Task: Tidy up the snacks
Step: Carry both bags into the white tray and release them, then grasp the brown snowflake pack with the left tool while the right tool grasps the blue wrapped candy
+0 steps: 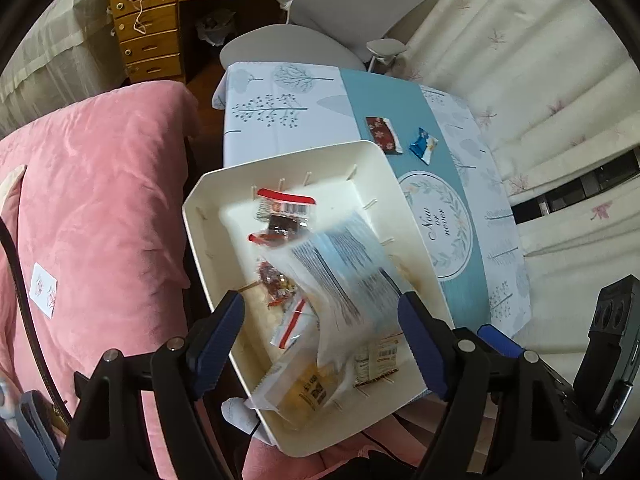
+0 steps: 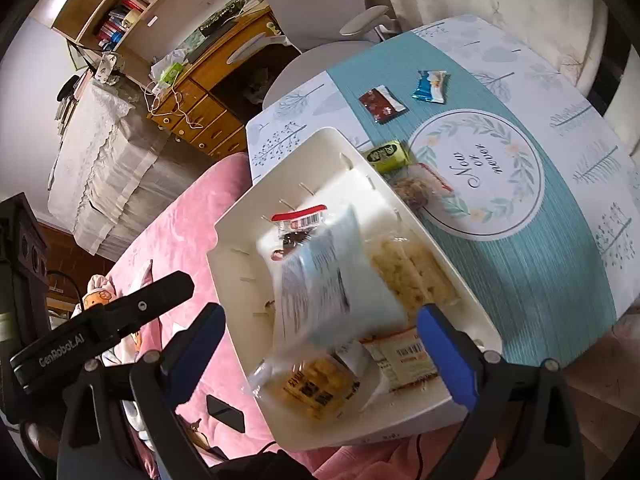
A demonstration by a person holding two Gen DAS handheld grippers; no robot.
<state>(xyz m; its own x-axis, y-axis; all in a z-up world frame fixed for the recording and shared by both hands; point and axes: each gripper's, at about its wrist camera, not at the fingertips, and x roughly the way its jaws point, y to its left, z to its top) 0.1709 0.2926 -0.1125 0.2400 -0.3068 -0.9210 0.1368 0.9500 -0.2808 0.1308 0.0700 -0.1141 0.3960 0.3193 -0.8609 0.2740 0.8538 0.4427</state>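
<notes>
- Left gripper [image 1: 320,340] hangs over the white tray [image 1: 208,240], blue pads spread wide, nothing pinched between them.
- Right gripper [image 2: 320,356] is spread wider still over the same tray, and its pads press on nothing either.
- A pale blue packet [image 1: 340,264] sits smeared by motion blur between the pads in both views; its print is unreadable, and whether it touches the snacks beneath is impossible to tell.
- Under it in the tray: a red-topped wrapper [image 1: 286,202], a yellow packet [image 1: 308,388] and a puffed-snack bag [image 2: 412,276], each partly covered by the blurred one.
- The tray rests at the near edge of the patterned table [image 1: 400,100], overhanging the pink blanket [image 1: 100,184].
- Out on the table, well apart from the tray: a dark red packet [image 1: 382,134] and a blue packet [image 1: 423,145] side by side.
- Just beside the tray's far wall, a green packet [image 2: 386,155] and a clear bag [image 2: 416,188], both half hidden by that wall.
</notes>
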